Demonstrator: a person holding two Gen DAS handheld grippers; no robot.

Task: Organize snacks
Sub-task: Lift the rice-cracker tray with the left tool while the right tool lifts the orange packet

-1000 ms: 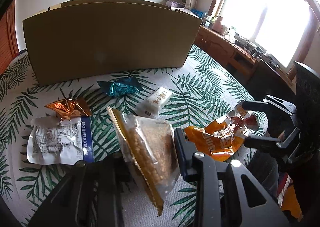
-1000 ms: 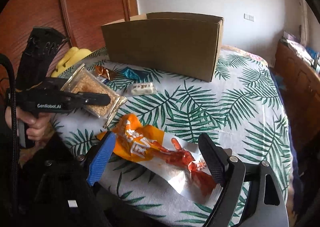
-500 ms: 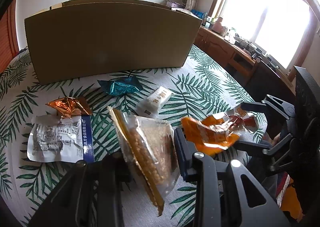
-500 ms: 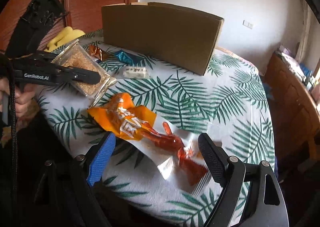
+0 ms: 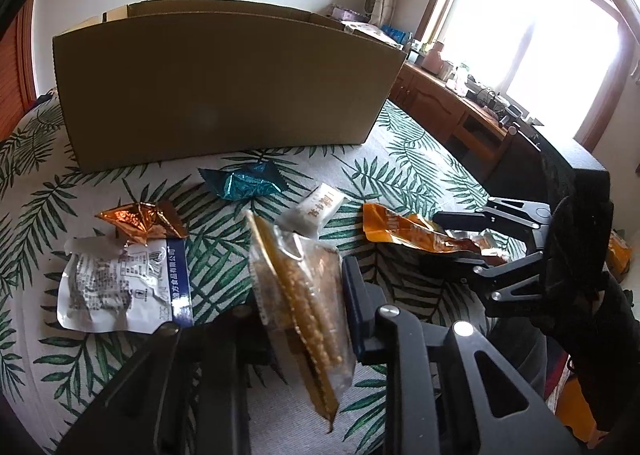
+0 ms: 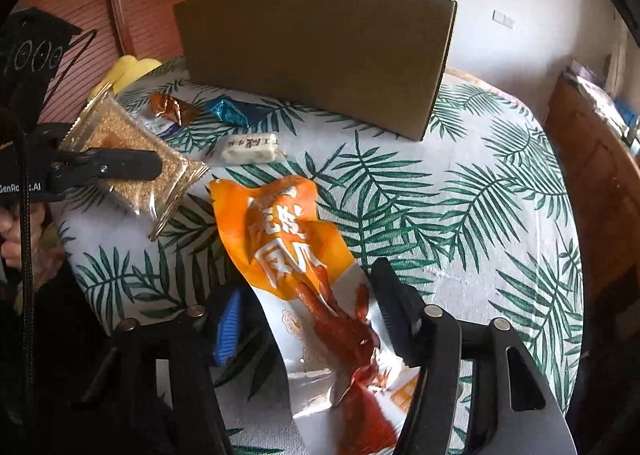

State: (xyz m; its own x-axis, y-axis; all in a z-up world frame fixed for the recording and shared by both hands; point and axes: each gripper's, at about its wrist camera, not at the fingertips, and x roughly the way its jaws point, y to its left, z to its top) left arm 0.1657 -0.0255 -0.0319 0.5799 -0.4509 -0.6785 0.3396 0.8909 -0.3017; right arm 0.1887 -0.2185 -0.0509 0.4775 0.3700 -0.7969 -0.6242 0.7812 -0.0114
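My left gripper (image 5: 300,295) is shut on a clear packet of brown crumbly snack (image 5: 304,287), held above the leaf-print tablecloth; it also shows in the right wrist view (image 6: 132,159). My right gripper (image 6: 308,307) is shut on an orange and white snack bag (image 6: 280,239), lifted off the table; the bag also shows in the left wrist view (image 5: 404,233). An open cardboard box (image 5: 224,91) stands at the back of the table. On the cloth lie a teal wrapper (image 5: 244,183), a copper wrapper (image 5: 140,219), a small white bar (image 5: 320,207) and a silver-blue pouch (image 5: 120,287).
The round table (image 6: 460,183) has its edge to the right and front. A wooden cabinet (image 5: 452,111) and bright window are to the right. A yellow object (image 6: 128,71) sits at the table's far left edge near a wooden door.
My right gripper has closed on the orange bag and lifted it off the table, moving toward the box. My left gripper keeps holding the crumbly snack packet, barely moved.
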